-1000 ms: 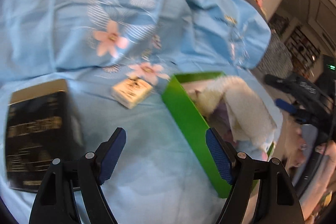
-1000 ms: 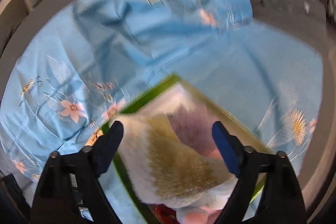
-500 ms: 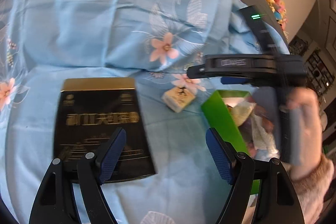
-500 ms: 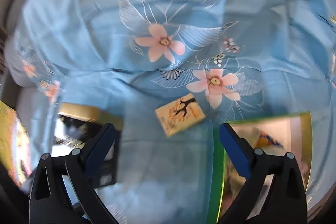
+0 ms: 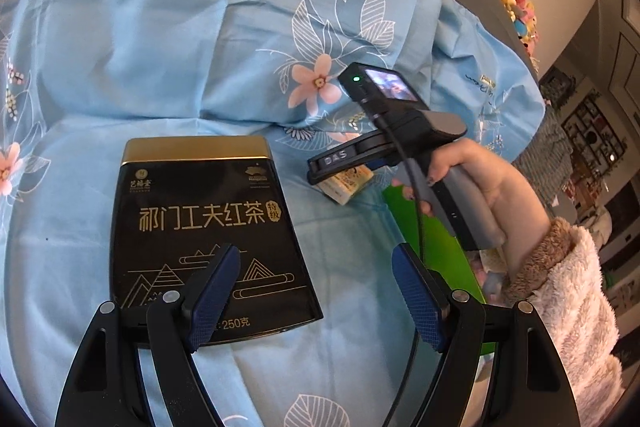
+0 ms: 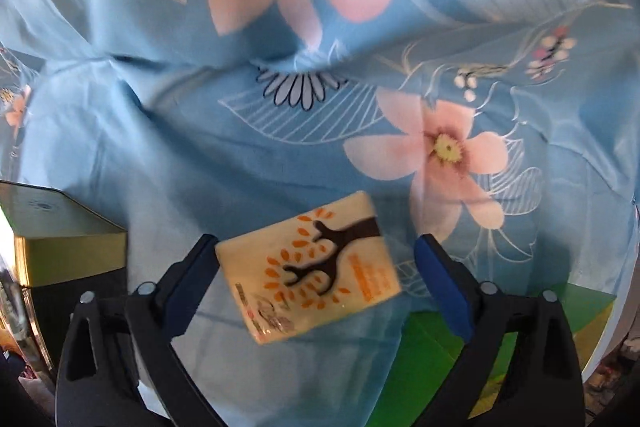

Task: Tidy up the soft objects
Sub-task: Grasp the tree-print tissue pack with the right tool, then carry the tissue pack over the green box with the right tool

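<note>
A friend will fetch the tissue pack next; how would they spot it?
On the blue floral sheet, look between the black tea tin and the green box. The tissue pack is small, cream, printed with a tree with orange leaves.

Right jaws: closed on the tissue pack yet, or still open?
Open. The right gripper straddles the tissue pack, which lies flat on the blue sheet; there is a gap at the right pad, and the jaws have just been closing.
</note>
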The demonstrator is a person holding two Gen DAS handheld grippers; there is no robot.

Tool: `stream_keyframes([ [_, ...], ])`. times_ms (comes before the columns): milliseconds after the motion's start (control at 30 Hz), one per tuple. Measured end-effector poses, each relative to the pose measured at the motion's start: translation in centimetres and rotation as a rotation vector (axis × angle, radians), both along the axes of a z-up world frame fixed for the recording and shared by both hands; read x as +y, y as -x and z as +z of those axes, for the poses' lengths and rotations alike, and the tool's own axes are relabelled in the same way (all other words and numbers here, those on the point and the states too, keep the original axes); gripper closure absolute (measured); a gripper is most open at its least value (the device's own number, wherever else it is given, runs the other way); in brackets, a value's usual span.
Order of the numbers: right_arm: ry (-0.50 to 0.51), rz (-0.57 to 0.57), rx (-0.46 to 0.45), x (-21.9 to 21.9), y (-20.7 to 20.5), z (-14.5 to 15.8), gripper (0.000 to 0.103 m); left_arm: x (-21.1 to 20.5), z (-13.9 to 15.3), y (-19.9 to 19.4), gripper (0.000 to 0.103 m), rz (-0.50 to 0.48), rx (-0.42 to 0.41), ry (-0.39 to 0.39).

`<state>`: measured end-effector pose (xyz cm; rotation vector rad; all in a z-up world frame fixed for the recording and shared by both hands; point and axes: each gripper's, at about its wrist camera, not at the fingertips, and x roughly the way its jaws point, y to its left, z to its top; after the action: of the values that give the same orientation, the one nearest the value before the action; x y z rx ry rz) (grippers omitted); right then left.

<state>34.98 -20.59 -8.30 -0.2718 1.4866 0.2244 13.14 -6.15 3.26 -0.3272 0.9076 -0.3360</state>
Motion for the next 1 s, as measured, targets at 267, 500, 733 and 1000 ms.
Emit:
stream_keyframes([
  [267, -0.203, -0.098, -0.076, -1.2, 2.2, 2.5, 0.025, -0.2, 0.2, 0.9, 0.025, 0.011, -0.005, -0.026],
  [500, -0.526, -0.127, -0.227, -3.1, 10.6, 11.6, 0.025, -2.1, 1.9, 2.9, 0.025, -0.017, -0.041, -0.019],
  [733, -0.677, -0.248, -0.305, -6.5, 19.1, 13.7, 0.025, -7.7, 2.7, 4.9, 0.039, -0.155, -0.076, -0.056],
  [1000, -0.699, -0.403, -0.441, -11.8, 24.9, 15.4, 0.024, -15.5, 3.3, 6.0, 0.070, -0.326, -0.113, -0.039],
])
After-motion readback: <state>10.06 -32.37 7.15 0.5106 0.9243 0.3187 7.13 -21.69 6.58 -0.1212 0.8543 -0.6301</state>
